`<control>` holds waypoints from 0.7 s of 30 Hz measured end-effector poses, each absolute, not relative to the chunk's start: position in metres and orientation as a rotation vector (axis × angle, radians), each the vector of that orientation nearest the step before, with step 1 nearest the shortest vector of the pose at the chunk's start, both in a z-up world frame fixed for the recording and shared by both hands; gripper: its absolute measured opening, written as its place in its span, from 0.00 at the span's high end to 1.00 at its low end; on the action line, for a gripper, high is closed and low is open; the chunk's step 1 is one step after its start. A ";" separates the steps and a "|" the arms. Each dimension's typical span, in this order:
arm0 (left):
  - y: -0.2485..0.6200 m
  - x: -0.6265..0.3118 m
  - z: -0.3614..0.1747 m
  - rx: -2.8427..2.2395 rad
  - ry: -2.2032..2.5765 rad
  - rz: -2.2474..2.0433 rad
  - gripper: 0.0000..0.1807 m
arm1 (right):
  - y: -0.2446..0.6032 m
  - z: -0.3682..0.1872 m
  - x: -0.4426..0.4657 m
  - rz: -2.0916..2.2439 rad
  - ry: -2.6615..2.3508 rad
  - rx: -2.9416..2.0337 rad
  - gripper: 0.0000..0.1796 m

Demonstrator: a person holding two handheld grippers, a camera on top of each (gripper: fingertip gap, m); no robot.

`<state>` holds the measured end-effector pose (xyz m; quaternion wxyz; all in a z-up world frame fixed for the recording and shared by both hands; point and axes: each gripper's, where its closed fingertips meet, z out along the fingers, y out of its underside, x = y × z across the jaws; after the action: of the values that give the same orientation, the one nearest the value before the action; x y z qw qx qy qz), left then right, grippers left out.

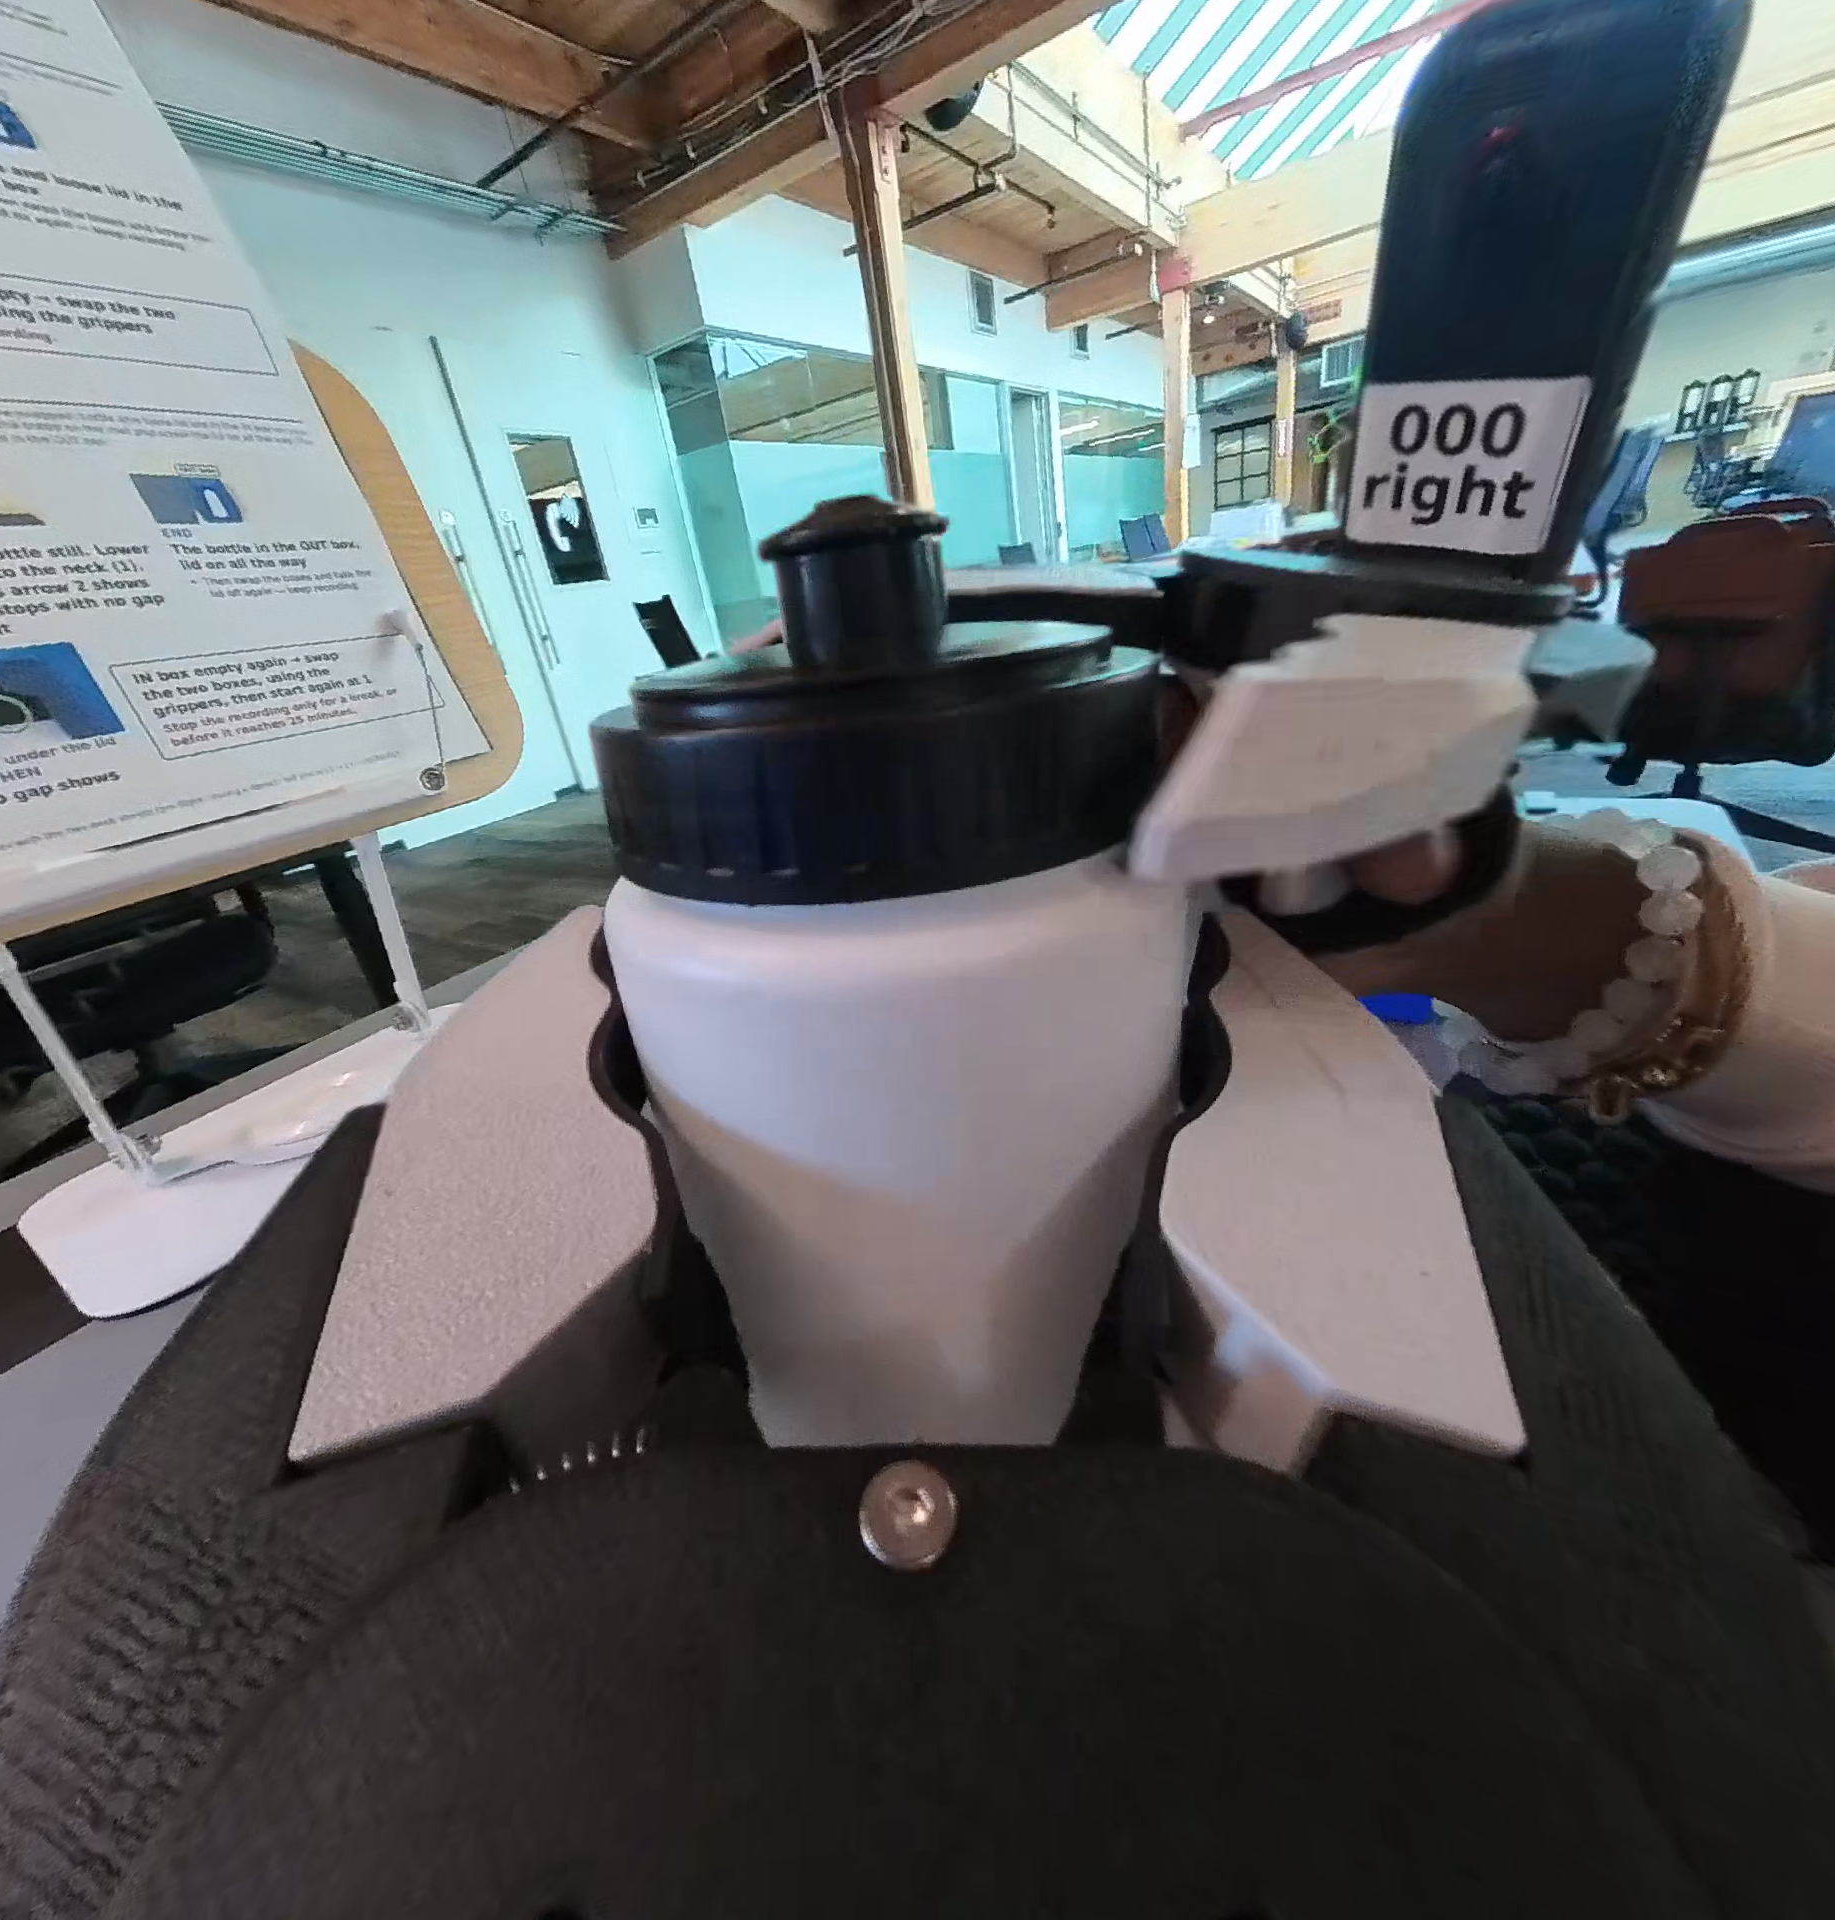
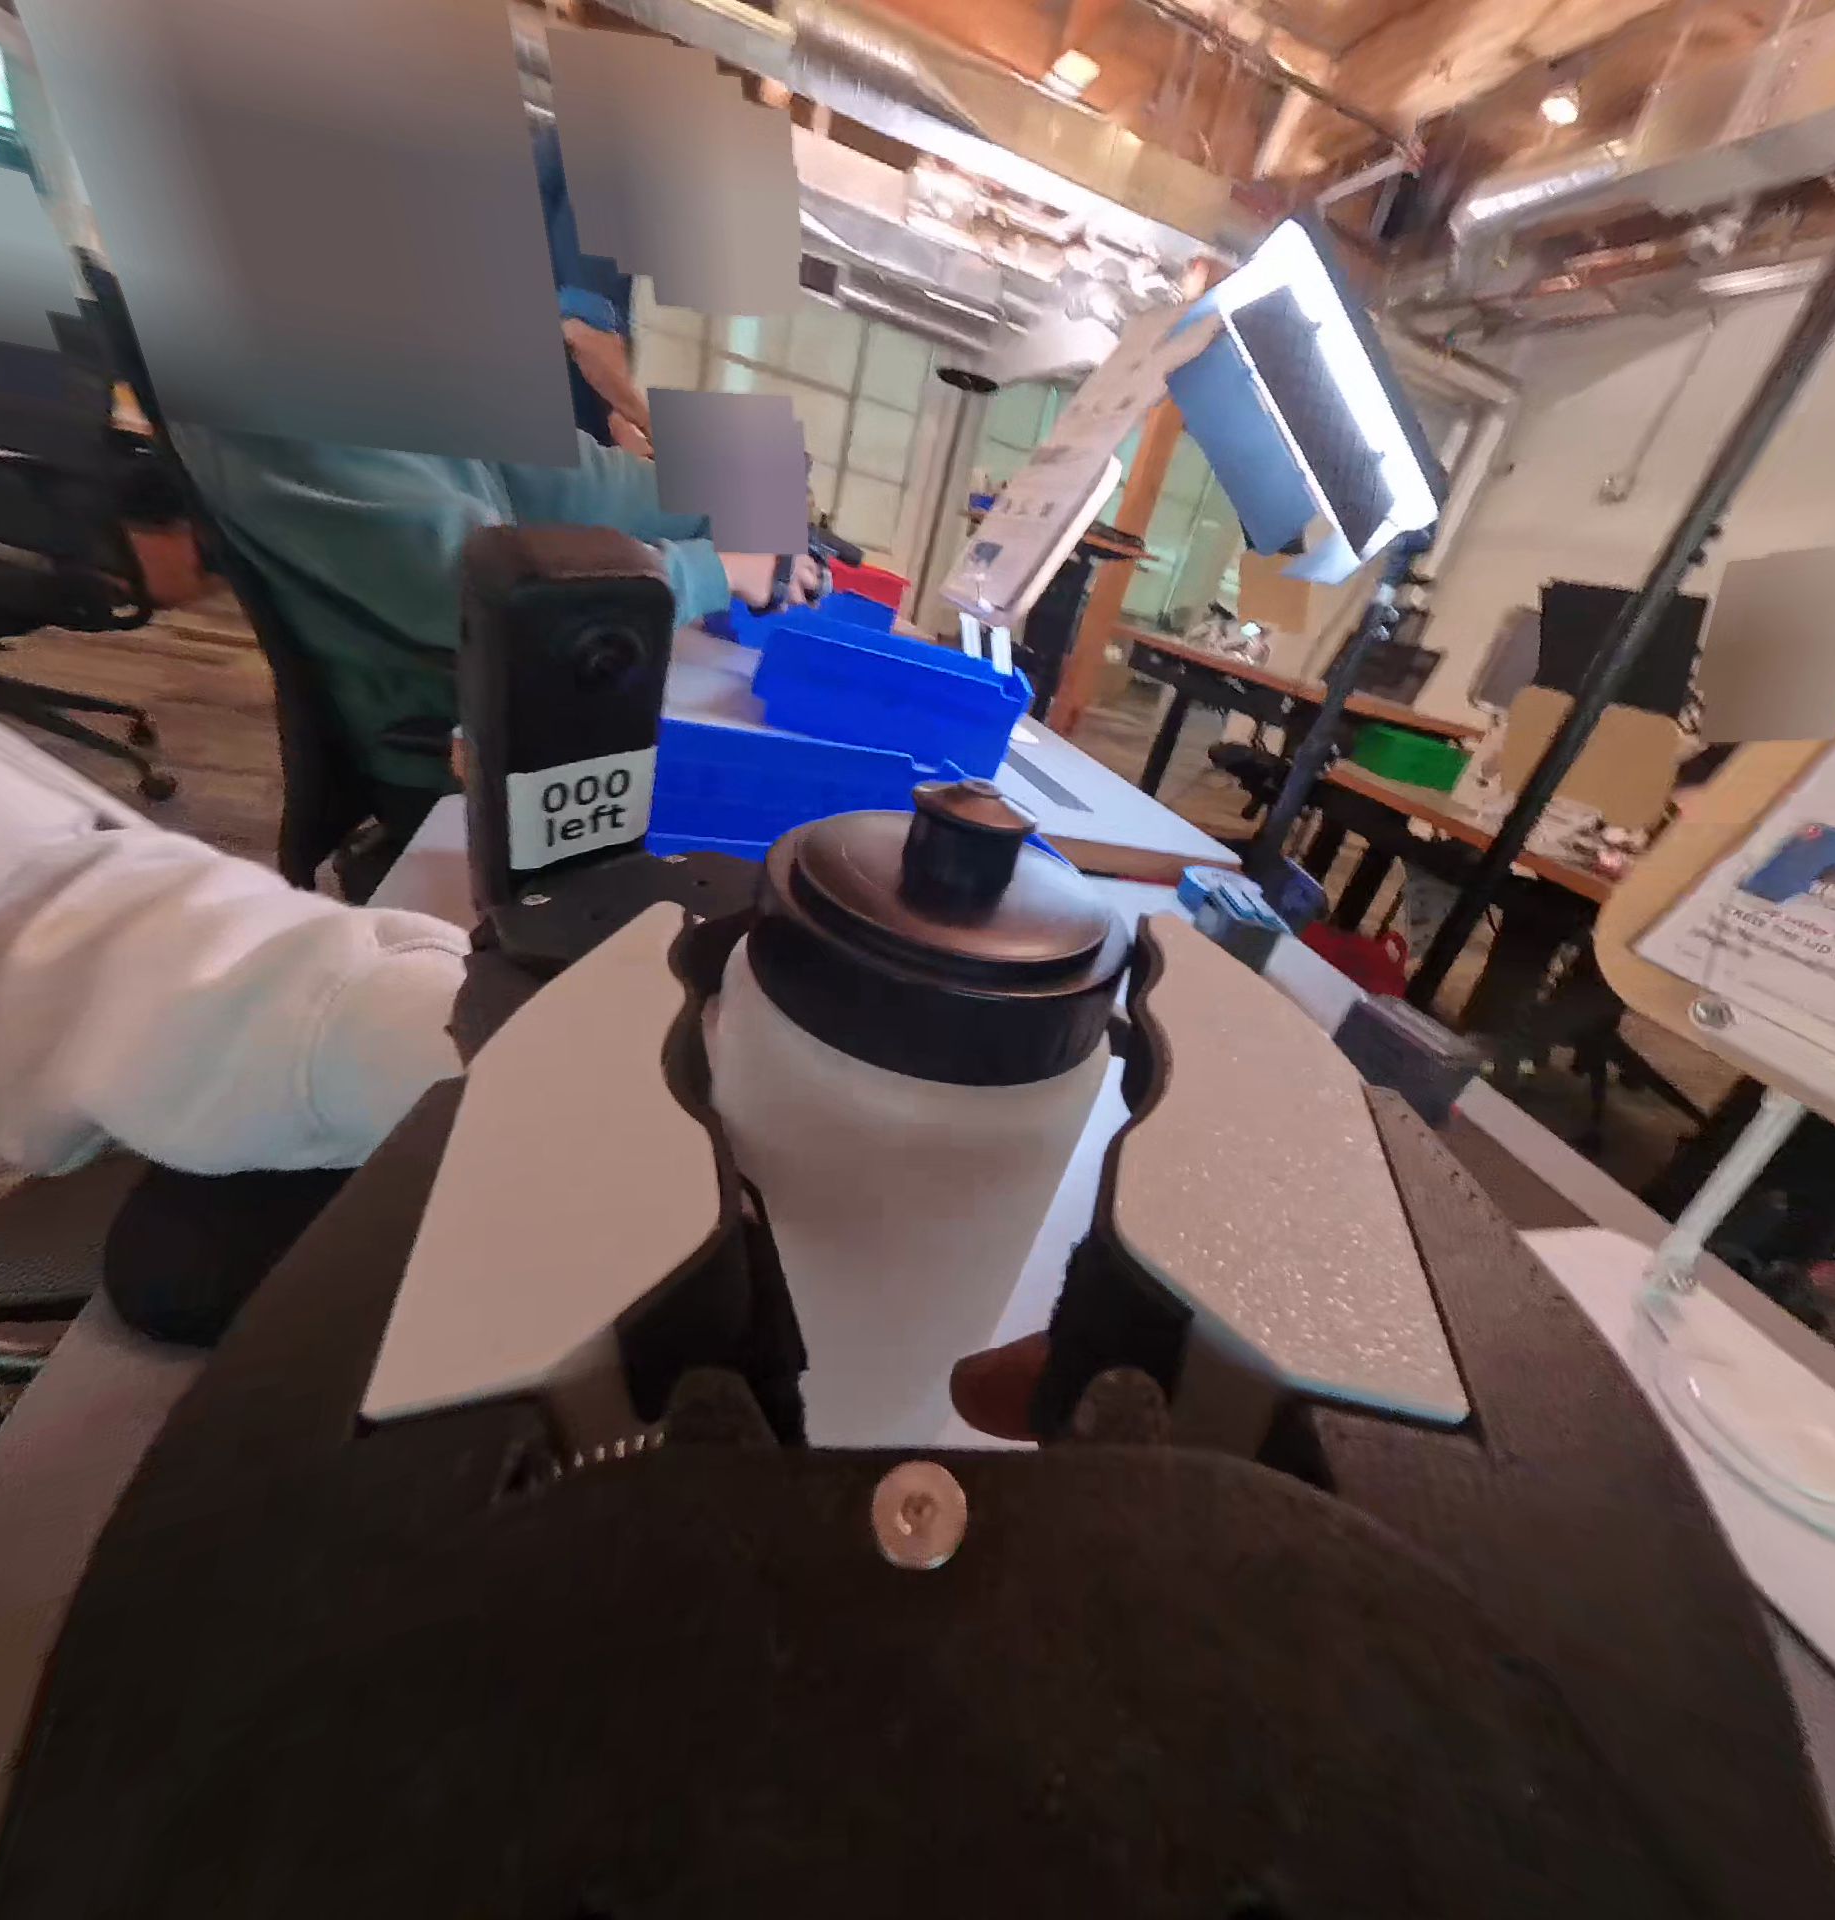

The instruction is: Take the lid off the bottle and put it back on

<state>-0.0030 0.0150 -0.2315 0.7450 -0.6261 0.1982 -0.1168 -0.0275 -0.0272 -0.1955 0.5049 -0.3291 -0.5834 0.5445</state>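
Here the grey table (image 2: 1121,790) carries blue plastic bins (image 2: 882,686), seen only in the right wrist view; only the left wrist view shows the instruction board (image 1: 165,499) on its stand. The smooth white bottle (image 1: 892,1091) stands upright, the left gripper (image 1: 908,1039) with its jaws clamped on the body. The right gripper (image 2: 918,997) has its jaws spread beside the ribbed black lid (image 1: 871,790), which sits on the bottle.

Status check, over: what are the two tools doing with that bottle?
Left tool shut on bottle. Right tool flanking lid, grip unclear. Lid on bottle. Nothing in the way.
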 end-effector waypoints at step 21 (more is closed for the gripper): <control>0.008 0.008 -0.231 -1.330 0.528 -0.313 0.44 | -0.034 -0.192 -0.020 1.364 -1.413 -0.710 0.57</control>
<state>0.0077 0.0079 -0.2306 0.7436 -0.6070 0.2412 -0.1429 -0.0205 -0.0339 -0.1922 0.5026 -0.2939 -0.5851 0.5646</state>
